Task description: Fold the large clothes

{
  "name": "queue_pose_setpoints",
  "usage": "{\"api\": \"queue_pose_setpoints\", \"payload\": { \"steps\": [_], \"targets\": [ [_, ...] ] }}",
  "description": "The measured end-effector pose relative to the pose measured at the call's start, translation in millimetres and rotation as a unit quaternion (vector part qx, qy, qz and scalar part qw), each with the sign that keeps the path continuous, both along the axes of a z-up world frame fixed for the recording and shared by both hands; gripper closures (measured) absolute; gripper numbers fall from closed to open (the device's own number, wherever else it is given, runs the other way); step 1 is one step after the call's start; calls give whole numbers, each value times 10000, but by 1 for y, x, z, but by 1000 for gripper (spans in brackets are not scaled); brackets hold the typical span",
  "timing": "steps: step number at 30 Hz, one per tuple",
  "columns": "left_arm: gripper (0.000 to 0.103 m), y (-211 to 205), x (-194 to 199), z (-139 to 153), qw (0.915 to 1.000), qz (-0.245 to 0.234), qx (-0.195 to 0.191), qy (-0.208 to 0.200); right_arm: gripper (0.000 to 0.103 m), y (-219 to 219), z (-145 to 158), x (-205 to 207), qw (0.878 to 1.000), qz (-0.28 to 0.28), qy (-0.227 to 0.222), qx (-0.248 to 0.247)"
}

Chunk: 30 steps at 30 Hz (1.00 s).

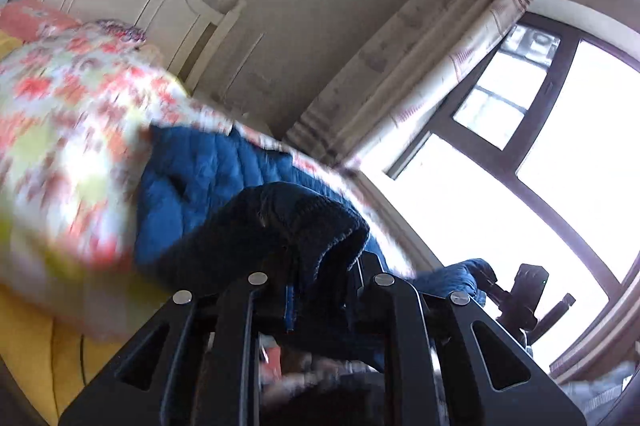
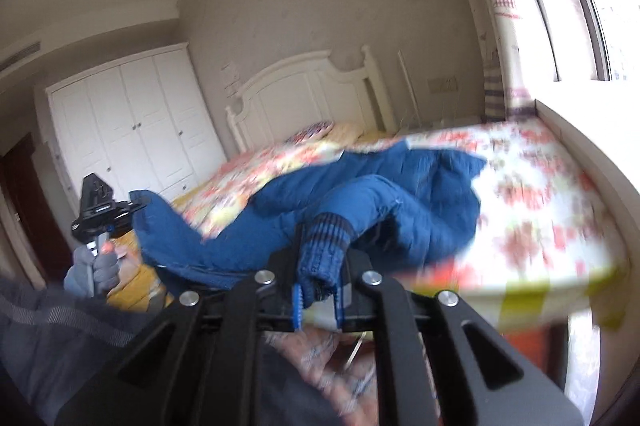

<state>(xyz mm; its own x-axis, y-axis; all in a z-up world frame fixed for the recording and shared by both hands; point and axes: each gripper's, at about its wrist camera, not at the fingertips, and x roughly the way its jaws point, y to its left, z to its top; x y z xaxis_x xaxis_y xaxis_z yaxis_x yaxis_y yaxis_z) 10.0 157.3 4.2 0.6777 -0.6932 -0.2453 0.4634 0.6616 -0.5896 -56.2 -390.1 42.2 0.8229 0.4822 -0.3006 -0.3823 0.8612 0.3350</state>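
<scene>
Left gripper (image 1: 320, 290) pinches dark cuff (image 1: 280, 226) of blue jacket (image 2: 360, 197). Right gripper (image 2: 318, 300) pinches striped cuff (image 2: 324, 246). Jacket sags over flowery bed (image 2: 540, 193).

Bed w/ white wooden headboard (image 2: 304, 85), covered by blurred red-yellow floral quilt (image 2: 532, 193). Blue quilted padded jacket (image 2: 360, 193) lies on quilt, partly lifted. Patterned pillow (image 2: 312, 130) near headboard.

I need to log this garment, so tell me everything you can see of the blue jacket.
The blue jacket is quilted and padded-looking, with darker ribbed knit cuffs. It lies crumpled, partly lifted off the floral bedspread. The right gripper has its jaws shut on one striped cuff; the left gripper grips the other dark cuff. Motion blur hides finer detail.
</scene>
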Motion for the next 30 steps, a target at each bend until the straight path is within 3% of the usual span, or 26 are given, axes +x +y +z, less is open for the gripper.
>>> {"api": "queue_pose_setpoints", "payload": {
  "steps": [1,4,7,9,10,11,13,15,17,20,24,26,29,30],
  "targets": [
    [87,-4,22,7,10000,-13,-11,38,93,0,7,20,10000,-13,52,38],
    [86,-14,112,22,9989,72,-127,438,92,-9,23,134,9978,-262,533,279],
    [85,-28,214,17,9932,432,-9,1086,89,-29,12,234,9871,-531,1167,957],
    [81,-34,277,1,9864,527,73,1558,79,-43,-3,286,9769,-728,1580,1244],
    [81,-32,303,-11,9811,601,39,1839,63,-51,-15,309,9681,-855,1824,1489],
    [80,-27,326,-25,9729,702,-53,2203,38,-60,-24,321,9612,-1054,1950,1641],
    [80,-12,352,-48,9592,814,-253,2696,31,-73,-36,331,9571,-1280,1927,1746],
    [80,8,365,-63,9574,948,-273,2715,33,-88,-48,339,9592,-1293,1866,1685],
    [80,27,372,-65,9601,1114,102,2565,42,-96,-57,349,9648,-1356,1988,1057],
    [80,40,373,-65,9663,1020,357,2337,43,-91,-66,366,9711,-1042,2129,269],
    [80,27,373,-67,9729,369,965,2070,42,-69,-69,379,9768,-461,2071,-297],
    [78,17,371,-70,9730,2,1088,2037,33,-57,-74,394,9763,-119,2137,-318],
    [68,-3,371,-73,9703,-364,1470,1886,32,-44,-81,412,9705,-33,2311,-689],
    [57,-10,372,-74,9698,-442,1575,1811,32,-42,-83,414,9695,2,2346,-710]
  ]
}}
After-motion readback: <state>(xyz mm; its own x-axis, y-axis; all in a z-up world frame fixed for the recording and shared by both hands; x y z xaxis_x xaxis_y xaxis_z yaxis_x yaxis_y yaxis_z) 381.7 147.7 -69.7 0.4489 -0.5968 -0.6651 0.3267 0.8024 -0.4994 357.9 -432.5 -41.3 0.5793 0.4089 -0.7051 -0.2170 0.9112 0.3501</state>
